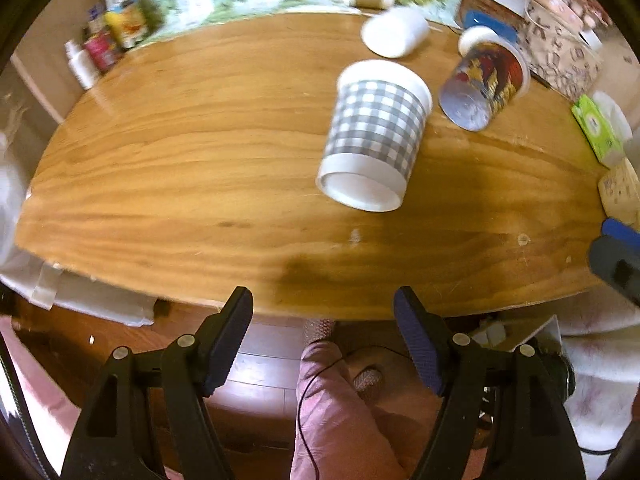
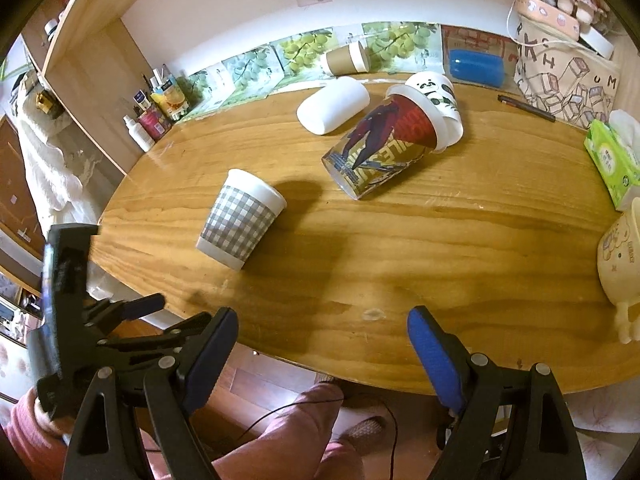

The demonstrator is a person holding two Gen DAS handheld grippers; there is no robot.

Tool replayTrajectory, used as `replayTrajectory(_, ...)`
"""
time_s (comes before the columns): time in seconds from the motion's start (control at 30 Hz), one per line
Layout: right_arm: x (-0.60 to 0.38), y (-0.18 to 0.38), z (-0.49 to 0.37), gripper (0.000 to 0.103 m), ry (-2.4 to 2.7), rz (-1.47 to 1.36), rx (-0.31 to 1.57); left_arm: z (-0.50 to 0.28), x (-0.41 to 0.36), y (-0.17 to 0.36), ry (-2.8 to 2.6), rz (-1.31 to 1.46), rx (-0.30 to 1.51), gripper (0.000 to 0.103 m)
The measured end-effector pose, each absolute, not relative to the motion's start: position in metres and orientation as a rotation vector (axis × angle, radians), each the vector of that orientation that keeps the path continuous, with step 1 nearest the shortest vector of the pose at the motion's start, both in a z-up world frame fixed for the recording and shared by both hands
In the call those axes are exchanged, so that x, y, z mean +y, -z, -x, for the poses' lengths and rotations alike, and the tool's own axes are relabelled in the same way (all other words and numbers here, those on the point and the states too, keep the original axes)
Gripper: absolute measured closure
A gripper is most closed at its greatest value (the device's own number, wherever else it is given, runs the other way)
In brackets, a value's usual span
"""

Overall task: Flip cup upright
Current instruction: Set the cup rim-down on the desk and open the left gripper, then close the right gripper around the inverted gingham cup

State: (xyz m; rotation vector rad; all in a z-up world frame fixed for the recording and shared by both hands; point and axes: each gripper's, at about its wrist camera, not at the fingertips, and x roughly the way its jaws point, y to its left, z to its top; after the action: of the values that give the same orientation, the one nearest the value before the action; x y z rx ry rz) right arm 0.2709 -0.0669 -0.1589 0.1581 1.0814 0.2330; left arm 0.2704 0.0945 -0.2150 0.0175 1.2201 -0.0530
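A grey-and-white checked cup (image 1: pixel 376 132) lies on its side on the wooden table (image 1: pixel 180 168); it also shows in the right wrist view (image 2: pixel 242 220). A printed cup with a comic figure (image 2: pixel 380 148) lies on its side behind it, also in the left wrist view (image 1: pixel 484 84). A white cup (image 2: pixel 334 106) and a panda cup (image 2: pixel 438 94) lie further back. My left gripper (image 1: pixel 323 308) is open and empty at the table's near edge, short of the checked cup. My right gripper (image 2: pixel 322 328) is open and empty over the near edge.
A brown paper cup (image 2: pixel 346 60) lies by the back wall. Bottles (image 2: pixel 154 112) stand at the back left. A patterned bag (image 2: pixel 568 80), a green tissue pack (image 2: pixel 612 160) and a yellow mug (image 2: pixel 620 256) stand on the right. My leg (image 2: pixel 288 432) is below the table.
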Motion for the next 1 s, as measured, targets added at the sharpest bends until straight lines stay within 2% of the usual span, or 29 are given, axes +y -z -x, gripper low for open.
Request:
replayTrajectory(0.4, -0.042, 0.163, -0.264, 0.016, -0.234, -0.214, 1.042, -0.25, 0.132, 0.174, -0.039, 0.018, 1.066, 0.027)
replayTrajectory(1.0, -0.004, 0.163, -0.295, 0.016, -0.1, -0.343, 0.905, -0.272, 0.177, 0.165, 0.081, -0.002, 0.946, 0.027)
